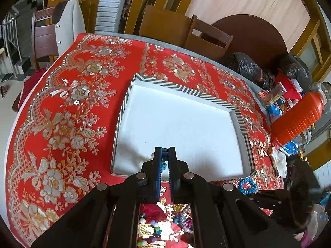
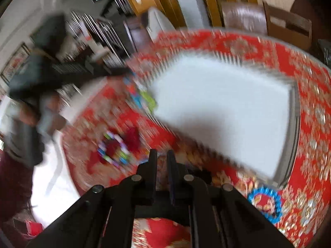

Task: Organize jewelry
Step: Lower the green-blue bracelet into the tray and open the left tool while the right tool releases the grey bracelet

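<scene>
Over the white tray with the striped rim, our left gripper has its jaws shut on a small teal bead piece. It could slip and fall outside. Our right gripper looks blurry, jaws nearly together and empty; it may bump the blue ring bracelet on the red flowery bench.

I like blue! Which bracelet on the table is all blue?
The blue ring by the tray's near corner. The other bracelet has many colours.
</scene>
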`<state>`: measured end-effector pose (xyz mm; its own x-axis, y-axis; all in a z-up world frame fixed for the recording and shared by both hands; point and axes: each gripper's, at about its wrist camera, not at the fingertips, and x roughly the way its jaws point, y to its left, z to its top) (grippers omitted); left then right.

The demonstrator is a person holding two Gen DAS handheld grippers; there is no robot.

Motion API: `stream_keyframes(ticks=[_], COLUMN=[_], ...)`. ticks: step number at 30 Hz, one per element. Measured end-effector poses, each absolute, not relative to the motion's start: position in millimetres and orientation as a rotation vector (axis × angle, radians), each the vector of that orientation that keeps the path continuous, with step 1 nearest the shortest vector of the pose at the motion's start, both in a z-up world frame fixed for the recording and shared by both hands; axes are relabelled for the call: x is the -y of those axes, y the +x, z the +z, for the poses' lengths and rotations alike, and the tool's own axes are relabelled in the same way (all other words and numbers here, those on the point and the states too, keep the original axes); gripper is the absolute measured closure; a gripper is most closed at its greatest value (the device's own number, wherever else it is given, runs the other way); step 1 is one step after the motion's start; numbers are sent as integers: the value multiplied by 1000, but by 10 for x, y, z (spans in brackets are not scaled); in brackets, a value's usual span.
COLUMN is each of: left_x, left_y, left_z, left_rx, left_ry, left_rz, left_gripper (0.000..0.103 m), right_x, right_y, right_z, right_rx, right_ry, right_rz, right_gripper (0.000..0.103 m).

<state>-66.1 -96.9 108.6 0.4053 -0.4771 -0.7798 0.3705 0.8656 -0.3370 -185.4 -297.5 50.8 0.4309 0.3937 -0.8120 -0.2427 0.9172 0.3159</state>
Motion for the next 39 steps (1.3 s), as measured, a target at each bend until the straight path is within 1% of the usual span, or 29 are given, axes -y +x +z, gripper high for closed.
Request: stream_keyframes(ticks=[2,7,8,9,10,11,13,16,17,18,22,26,31,34,39], left_x=[982,993,1001,1006,1010,1015,1020,1015,1014,1013,990,996,1096,1172,1198], left_y=[-669,-667,-669,-671,-669,-669,-677,-685,-686,-686,-671,-615,-513,-460,-388], left_z=[1086,1116,1117,1113,1110,1103,1095,1096,1095,1101,1165,1254,1293,1204,863], left_rx=[-1023,-1014,-1013,-1015,-1017,-1020,-1022,-1023,-1021,-1020,-1007,-985,-976,-979,-1037], left_ry=[-116,-116,-114,-114,-115,-114,-108,-105,-105,-103,-97,-103,-100,-76,-50], left_rz=[-540,-541,-541,-542,-543,-544,-545,-547,-546,-544,-543,-539,-543,-527,-469], left_gripper=[86,86,86,86,86,86,86,86,86,86,86,86,86,86,86], right_x=[3032,3067,3031,2968,2902,2848,2720,2614,2596,2591,2694,2878,3395,3784,4159], right_y=[-1869,-1904,-1915,-1921,-1904,-1898,-1872,-1817,-1801,-1799,-1898,-1937,-1877,-1742,-1492], right_z=[445,568,572,565,543,520,428,296,252,223,377,663,902,828,466], right_rx=[-1061,-1016,-1019,-1030,-1043,-1051,-1071,-1093,-1102,-1109,-1049,-980,-911,-921,-996], right_ry=[165,196,195,196,192,180,130,88,84,78,111,161,231,277,355], right_rz=[382,416,434,455,468,472,480,471,472,465,479,473,338,198,87], right_gripper=[94,93,87,74,67,64,64,66,75,95,95,95,95,95,95])
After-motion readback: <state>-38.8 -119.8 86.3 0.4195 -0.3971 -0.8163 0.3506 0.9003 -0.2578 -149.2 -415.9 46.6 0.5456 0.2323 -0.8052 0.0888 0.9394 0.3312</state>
